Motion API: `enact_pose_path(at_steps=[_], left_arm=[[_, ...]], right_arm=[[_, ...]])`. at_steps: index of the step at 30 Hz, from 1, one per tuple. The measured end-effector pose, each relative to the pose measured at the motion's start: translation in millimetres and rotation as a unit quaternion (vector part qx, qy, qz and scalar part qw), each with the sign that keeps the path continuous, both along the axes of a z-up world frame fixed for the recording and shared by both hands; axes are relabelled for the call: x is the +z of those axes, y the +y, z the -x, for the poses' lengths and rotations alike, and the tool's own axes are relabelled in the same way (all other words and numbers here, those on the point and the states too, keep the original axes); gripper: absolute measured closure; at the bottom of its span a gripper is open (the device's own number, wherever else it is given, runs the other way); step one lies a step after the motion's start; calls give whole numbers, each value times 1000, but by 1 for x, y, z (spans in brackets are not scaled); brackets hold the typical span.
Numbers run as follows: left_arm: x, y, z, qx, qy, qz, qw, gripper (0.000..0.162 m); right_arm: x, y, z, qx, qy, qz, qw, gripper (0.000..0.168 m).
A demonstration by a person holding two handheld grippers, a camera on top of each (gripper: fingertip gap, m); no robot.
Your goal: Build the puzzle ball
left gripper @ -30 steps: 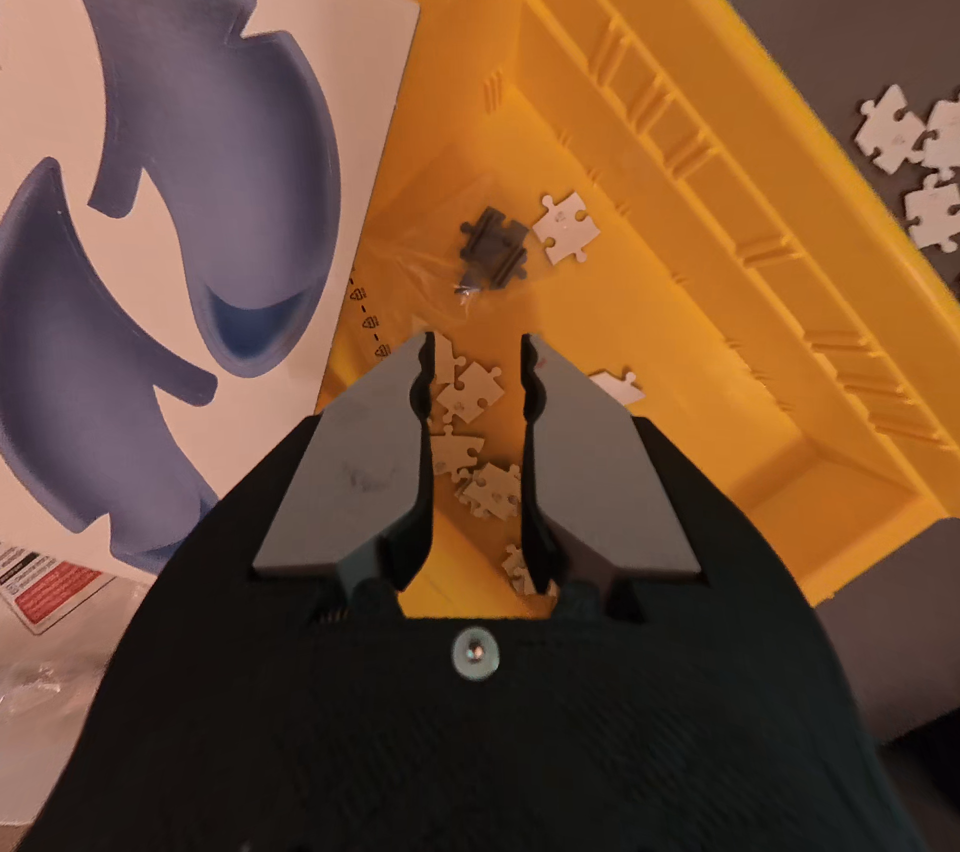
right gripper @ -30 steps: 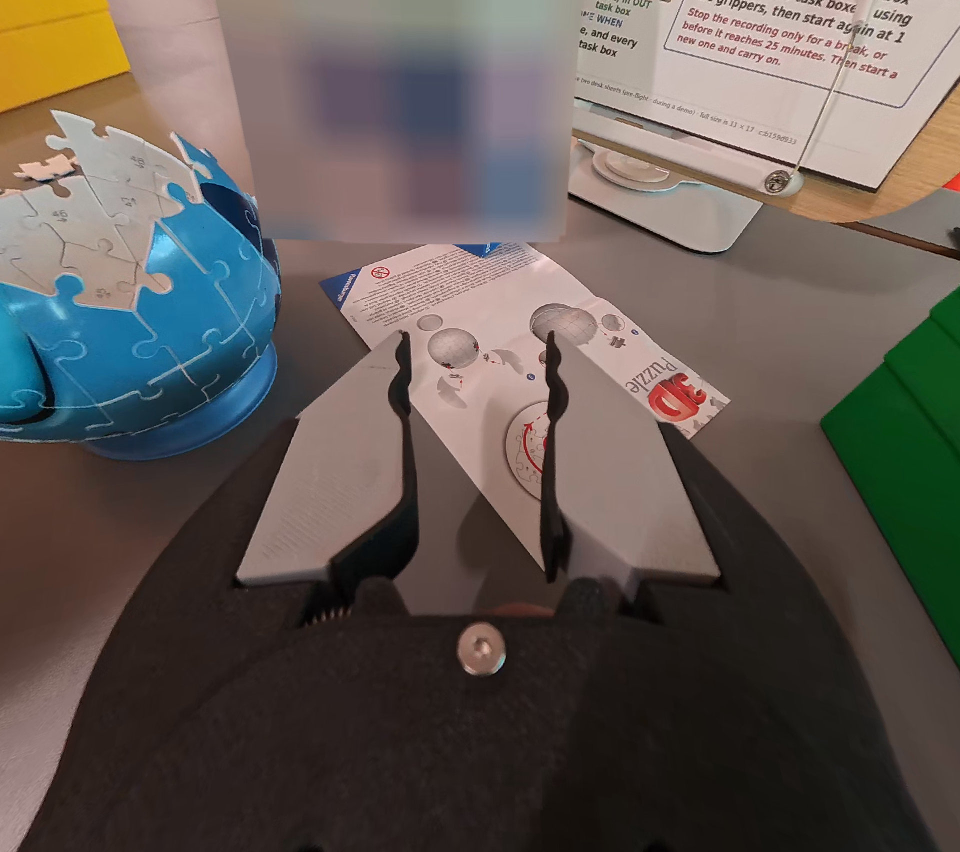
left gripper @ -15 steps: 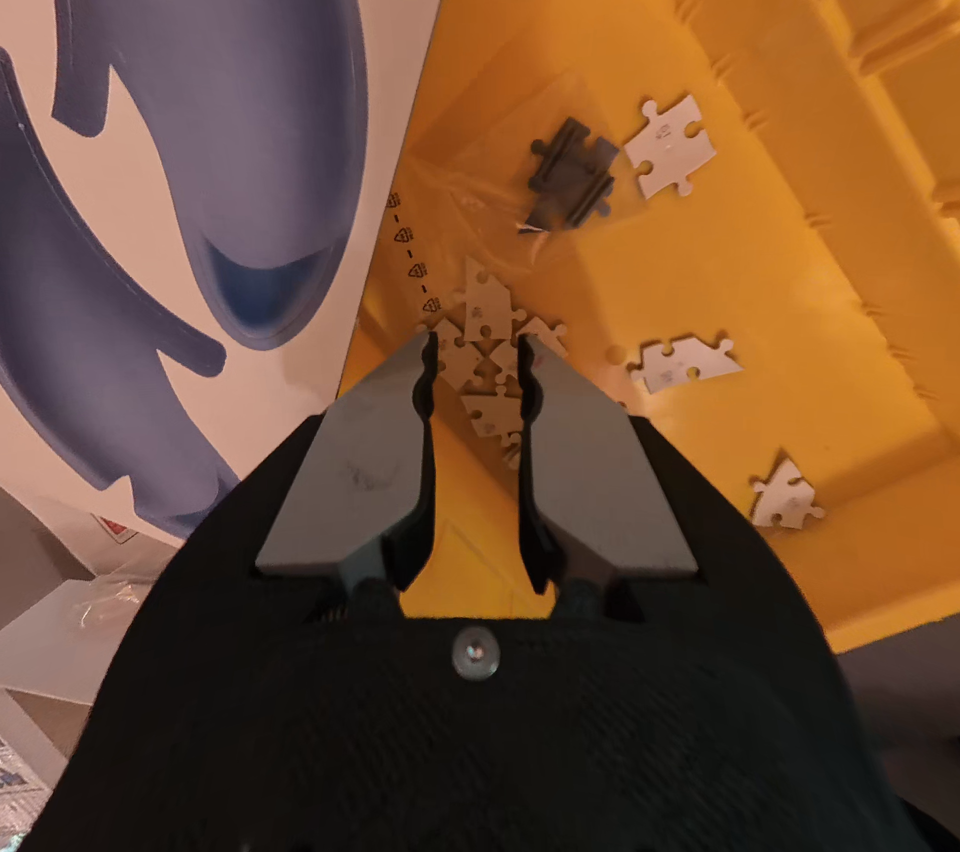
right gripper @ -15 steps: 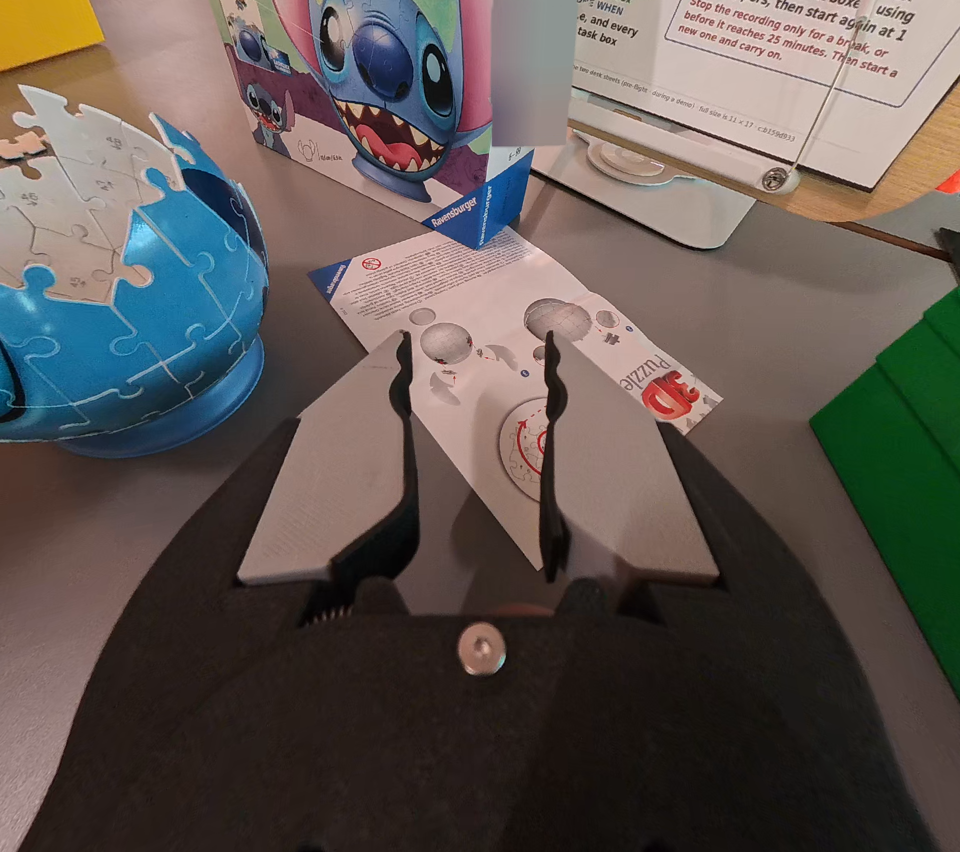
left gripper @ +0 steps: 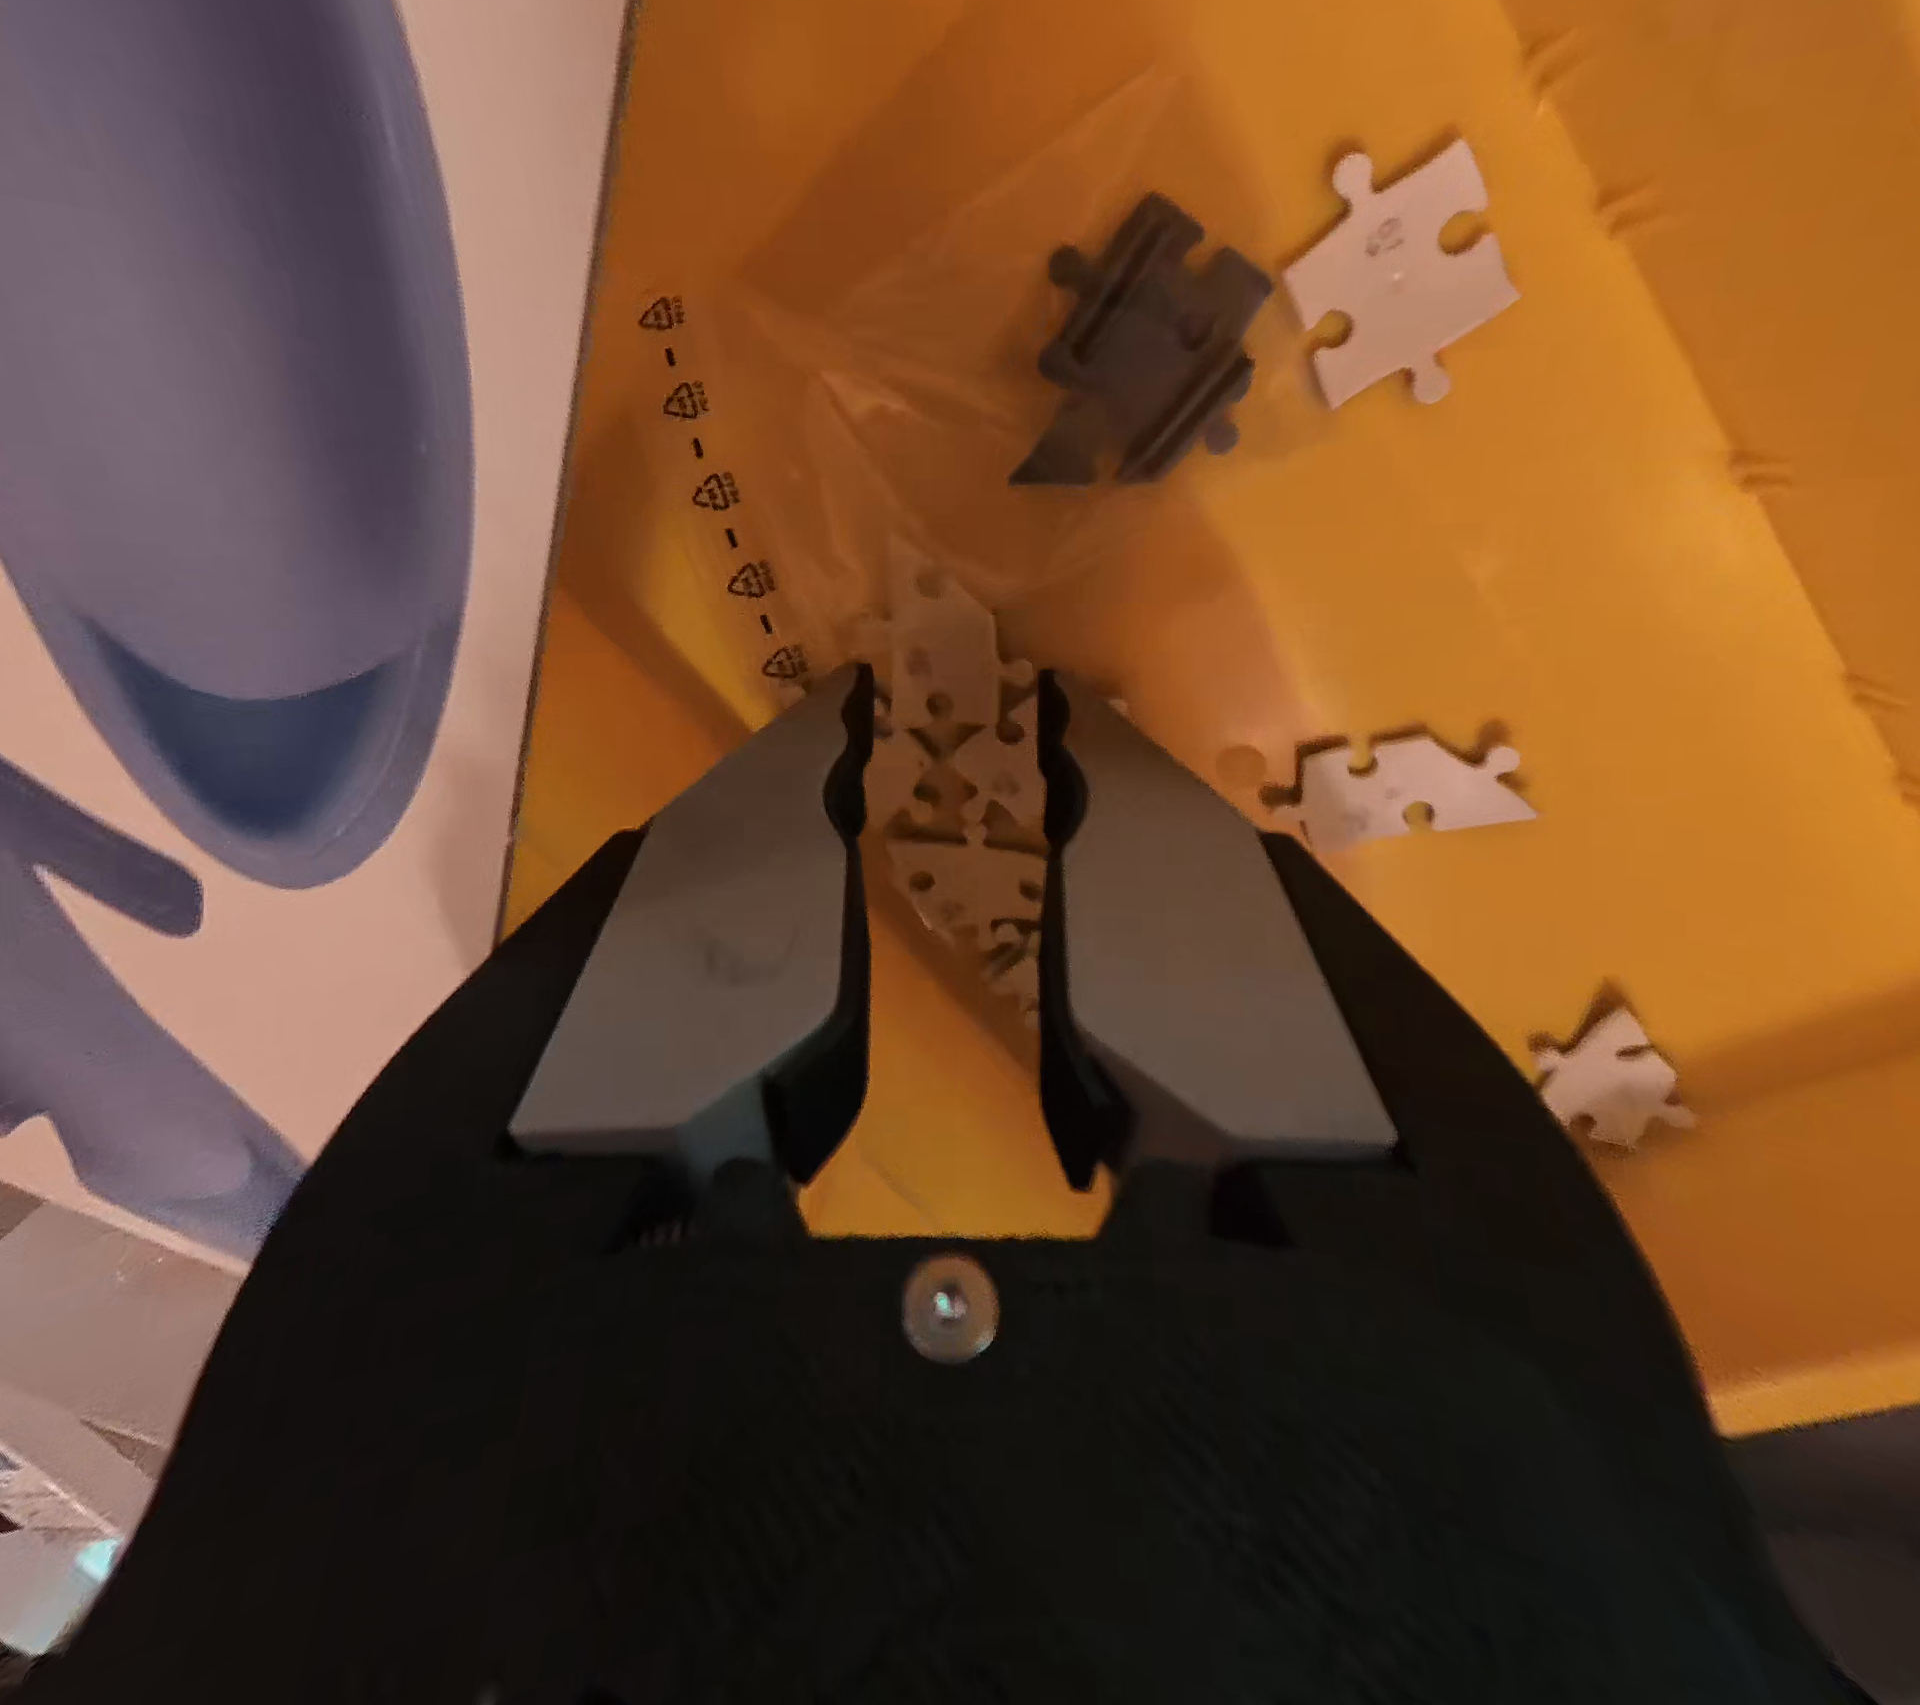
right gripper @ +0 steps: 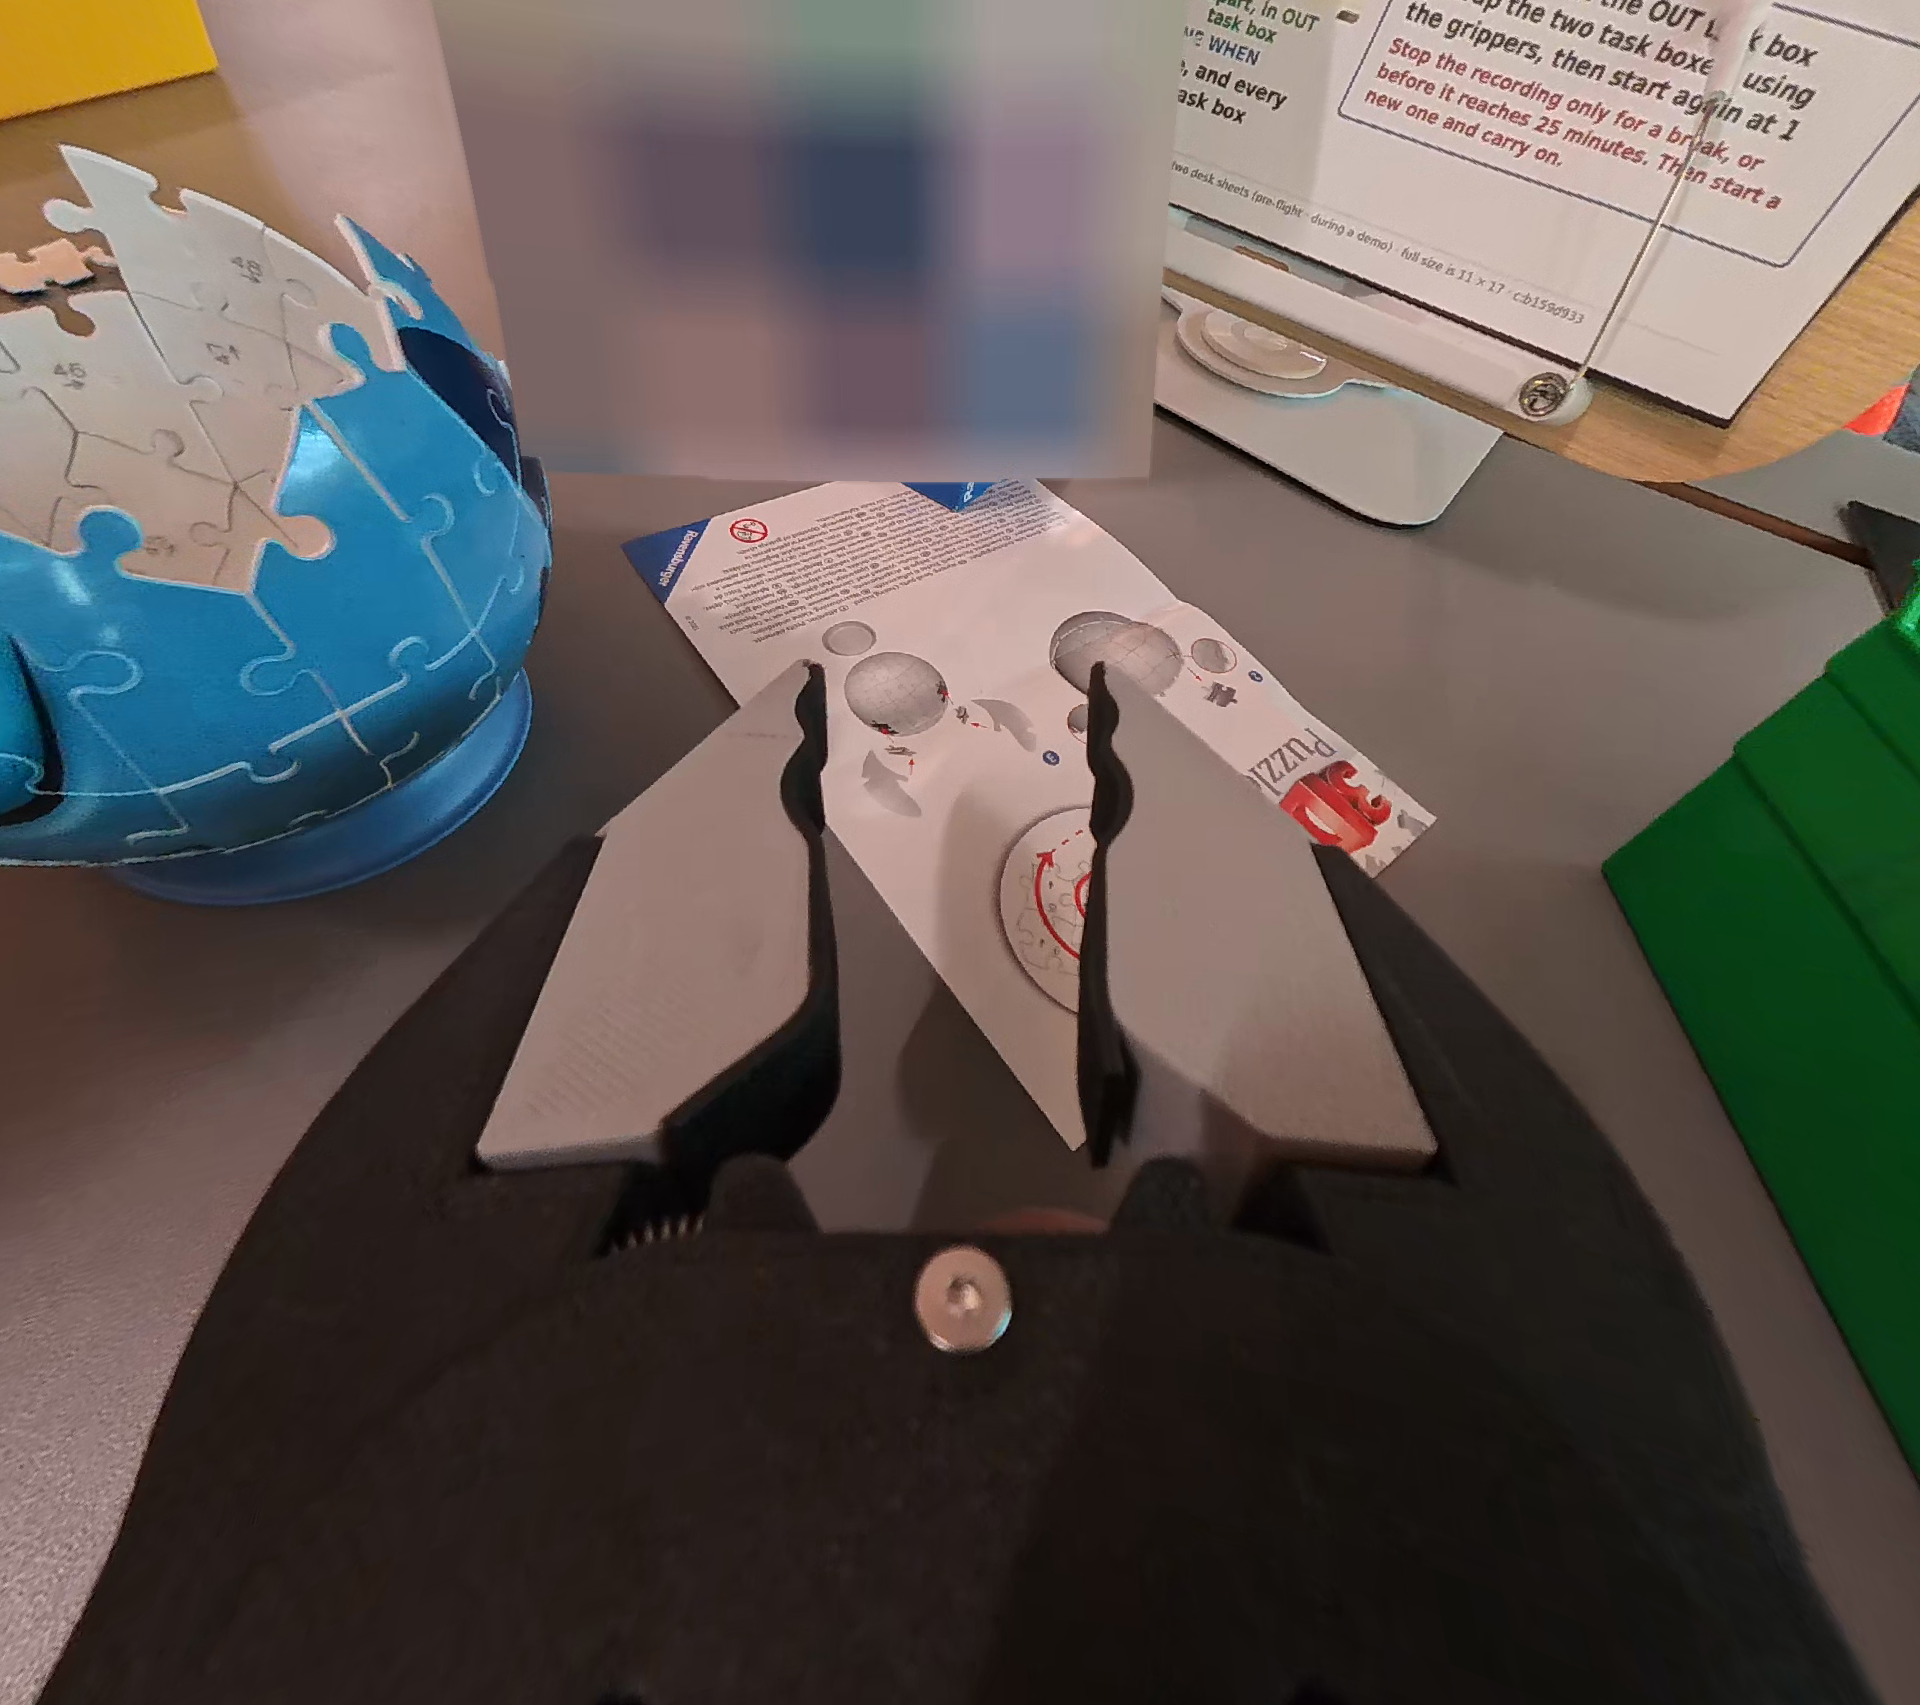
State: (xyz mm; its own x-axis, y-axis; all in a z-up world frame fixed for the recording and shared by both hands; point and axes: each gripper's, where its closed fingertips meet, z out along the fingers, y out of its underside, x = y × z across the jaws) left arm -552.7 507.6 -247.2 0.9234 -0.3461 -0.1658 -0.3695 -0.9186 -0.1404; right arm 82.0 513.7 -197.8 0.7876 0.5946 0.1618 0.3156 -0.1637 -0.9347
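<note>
My left gripper [left gripper: 948,689] gapes over a heap of pieces [left gripper: 956,782] in the yellow bin [left gripper: 1558,616]; three white pieces [left gripper: 1397,273] lie loose. My right gripper [right gripper: 951,689] hangs unclenched, empty, beside one half-built puzzle ball [right gripper: 249,575].

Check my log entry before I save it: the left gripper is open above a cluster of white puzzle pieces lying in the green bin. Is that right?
Nearly. The left wrist view shows the left gripper open above the cluster of white puzzle pieces, but they lie in a yellow bin, not a green one.
</note>
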Motion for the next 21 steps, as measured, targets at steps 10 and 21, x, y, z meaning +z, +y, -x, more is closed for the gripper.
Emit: enact_pose_path(at_steps=[10,21], left_arm=[[-11,7,0,39,-49,-1,998,142],[-2,8,-6,-7,-30,-14,999,161]], right_arm=[[-1,-2,4,10,-15,-6,1000,123],[-1,-3,4,9,-15,-9,1000,124]])
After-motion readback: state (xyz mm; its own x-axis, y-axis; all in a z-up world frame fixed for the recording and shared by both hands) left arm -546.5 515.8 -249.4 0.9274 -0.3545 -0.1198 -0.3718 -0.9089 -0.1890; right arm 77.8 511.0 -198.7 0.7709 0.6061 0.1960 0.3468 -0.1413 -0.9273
